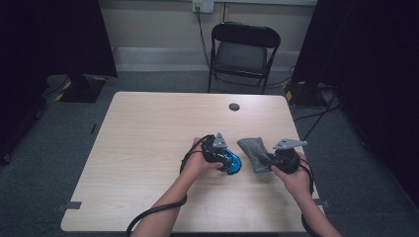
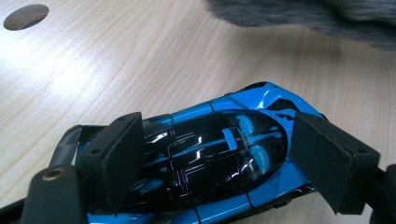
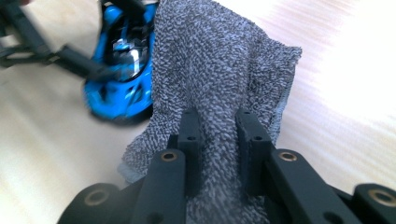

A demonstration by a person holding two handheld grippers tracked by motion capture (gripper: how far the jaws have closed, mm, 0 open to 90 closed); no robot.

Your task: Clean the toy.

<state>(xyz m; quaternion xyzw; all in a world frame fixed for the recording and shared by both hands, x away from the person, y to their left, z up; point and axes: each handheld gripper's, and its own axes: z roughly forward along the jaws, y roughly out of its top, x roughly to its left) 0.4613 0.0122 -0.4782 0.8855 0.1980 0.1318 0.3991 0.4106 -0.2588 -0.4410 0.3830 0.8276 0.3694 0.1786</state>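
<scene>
A glossy blue and black toy car [image 1: 233, 163] lies on the light wooden table [image 1: 148, 148], right of centre. My left gripper [image 1: 226, 159] reaches over it. In the left gripper view the car [image 2: 210, 154] sits lengthwise between the two pads, which press on its ends, so my left gripper [image 2: 215, 135] is shut on it. Just right of the car is a grey knitted cloth [image 1: 251, 152]. My right gripper [image 1: 269, 160] pinches its near edge. In the right gripper view the cloth [image 3: 219, 60] is bunched between the narrow jaws of my right gripper [image 3: 217, 116] and drapes forward, with the car [image 3: 119, 88] behind at the left.
A round cable hole [image 1: 234, 106] marks the table's far side, also seen as a dark oval [image 2: 25, 16]. A black folding chair [image 1: 244, 49] stands beyond the table. Dark curtains flank both sides, and cables lie on the floor at the right.
</scene>
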